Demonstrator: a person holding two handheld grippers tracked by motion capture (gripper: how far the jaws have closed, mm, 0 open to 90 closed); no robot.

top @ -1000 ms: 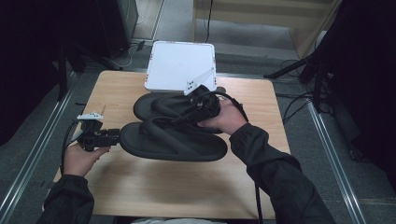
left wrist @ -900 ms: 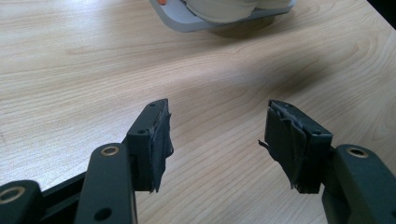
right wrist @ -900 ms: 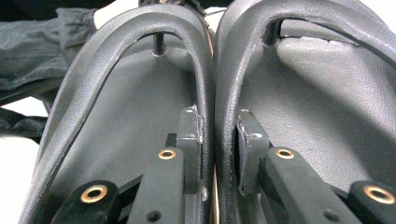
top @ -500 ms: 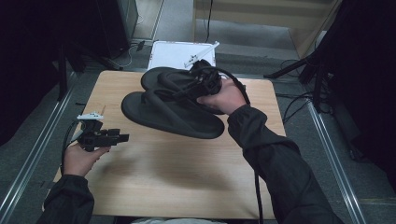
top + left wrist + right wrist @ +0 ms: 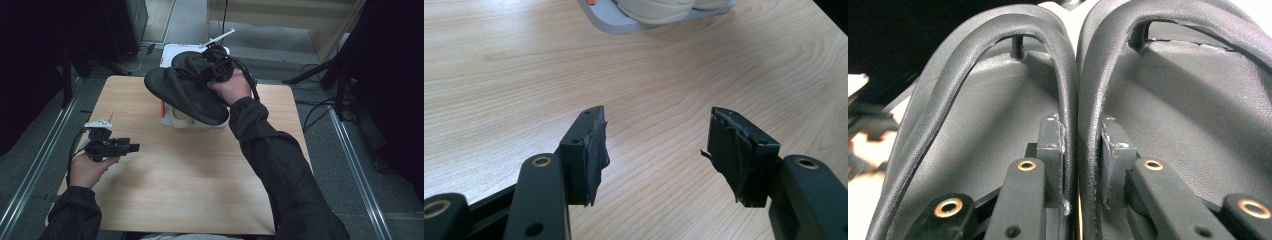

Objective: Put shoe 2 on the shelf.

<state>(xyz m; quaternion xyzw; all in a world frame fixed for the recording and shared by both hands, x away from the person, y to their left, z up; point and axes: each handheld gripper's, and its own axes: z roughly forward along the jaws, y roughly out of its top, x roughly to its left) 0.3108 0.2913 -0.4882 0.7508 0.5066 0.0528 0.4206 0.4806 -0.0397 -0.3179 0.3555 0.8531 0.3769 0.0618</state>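
Observation:
A pair of black flip-flops (image 5: 186,94) hangs in the air over the far middle of the wooden table (image 5: 200,175). My right gripper (image 5: 212,67) is shut on their two inner straps. In the right gripper view its pads (image 5: 1054,145) pinch the two straps (image 5: 1072,95) together, with one sole (image 5: 983,110) on each side. My left gripper (image 5: 131,147) rests low at the table's left, pointing right. Its jaws stand wide apart with nothing between them, and bare wood shows under the left gripper (image 5: 656,145).
A grey tray (image 5: 167,120) holding pale beige shoes (image 5: 182,121) sits on the table under the lifted flip-flops; the tray (image 5: 624,27) also appears ahead of my left gripper. A white box (image 5: 169,51) stands beyond the far edge. Dark floor and cables surround the table.
The right hand has carried the flip-flops up and toward the far edge, off the table top, uncovering the tray of pale shoes. The left hand has stayed where it was.

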